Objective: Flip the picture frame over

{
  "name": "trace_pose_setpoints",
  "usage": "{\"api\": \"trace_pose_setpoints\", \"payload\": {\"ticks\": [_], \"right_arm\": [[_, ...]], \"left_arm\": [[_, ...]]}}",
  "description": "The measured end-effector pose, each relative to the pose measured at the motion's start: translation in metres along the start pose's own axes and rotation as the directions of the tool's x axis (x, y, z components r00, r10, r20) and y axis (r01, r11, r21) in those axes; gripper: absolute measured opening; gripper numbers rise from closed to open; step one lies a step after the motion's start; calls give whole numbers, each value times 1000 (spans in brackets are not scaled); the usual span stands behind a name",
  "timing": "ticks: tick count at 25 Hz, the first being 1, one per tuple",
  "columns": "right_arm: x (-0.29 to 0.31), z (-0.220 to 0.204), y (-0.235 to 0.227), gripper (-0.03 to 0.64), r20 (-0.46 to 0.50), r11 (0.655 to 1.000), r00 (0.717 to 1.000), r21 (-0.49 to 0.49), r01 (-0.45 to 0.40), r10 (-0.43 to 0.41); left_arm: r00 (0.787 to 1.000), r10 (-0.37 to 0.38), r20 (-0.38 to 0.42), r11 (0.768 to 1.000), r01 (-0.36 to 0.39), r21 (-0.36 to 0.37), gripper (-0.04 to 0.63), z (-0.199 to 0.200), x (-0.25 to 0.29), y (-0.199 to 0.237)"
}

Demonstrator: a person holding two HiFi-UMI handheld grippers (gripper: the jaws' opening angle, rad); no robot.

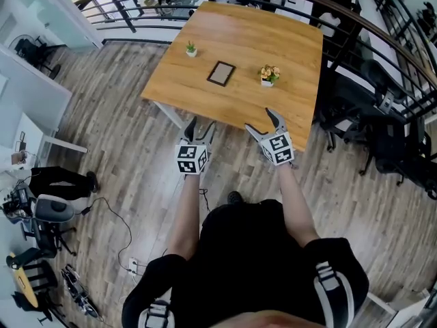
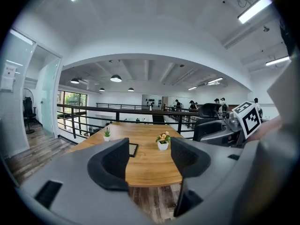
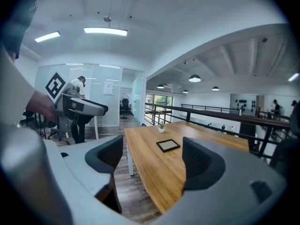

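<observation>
On the table, a plant pot holding a green sprig and a flower pot flank the frame, lying flat mid-table, while both forearms reach forward, left gripper and right gripper near the table's near edge, jaws spread wide, gripping nothing.

One wooden bench carries three things: one picture frame and two small pots, one green plant and one flowering plant. There are two grippers, the left gripper and the right gripper, each with two jaws and one marker cube. One person in black holds them, one in each hand. In the left gripper view, a few more people stand far behind the railing, too small to count. Dark office chairs crowd the bench's right side, too tangled to count.
</observation>
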State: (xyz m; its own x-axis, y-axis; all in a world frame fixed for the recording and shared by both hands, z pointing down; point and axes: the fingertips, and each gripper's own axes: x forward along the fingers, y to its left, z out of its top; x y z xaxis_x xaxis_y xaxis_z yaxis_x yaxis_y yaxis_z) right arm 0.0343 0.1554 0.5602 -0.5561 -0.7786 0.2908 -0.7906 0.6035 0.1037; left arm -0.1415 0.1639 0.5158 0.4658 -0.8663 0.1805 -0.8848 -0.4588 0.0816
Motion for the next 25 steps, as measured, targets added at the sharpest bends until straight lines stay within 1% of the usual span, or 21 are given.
{"api": "trace_pose_setpoints", "payload": {"ticks": [6,8,11,18,25], "right_arm": [[7,-4,5,397,-19,1000,1000,3,10,-10],[10,-5,9,392,-28,1000,1000,-4,8,-9],[15,-9,12,388,-38,1000,999,-8,4,-4],[25,-12,10,379,-35,998,999,51,21,-19],[47,-10,6,368,-44,998,999,68,-2,5]], "left_arm": [[1000,-17,-21,1000,17,19,279,-5,3,5],[1000,-16,-26,1000,16,5,279,-8,3,11],[1000,-15,-26,999,14,-41,279,-12,6,19],[999,3,-41,999,-5,-47,279,-17,3,33],[998,35,-47,996,-39,-81,279,-21,7,53]]}}
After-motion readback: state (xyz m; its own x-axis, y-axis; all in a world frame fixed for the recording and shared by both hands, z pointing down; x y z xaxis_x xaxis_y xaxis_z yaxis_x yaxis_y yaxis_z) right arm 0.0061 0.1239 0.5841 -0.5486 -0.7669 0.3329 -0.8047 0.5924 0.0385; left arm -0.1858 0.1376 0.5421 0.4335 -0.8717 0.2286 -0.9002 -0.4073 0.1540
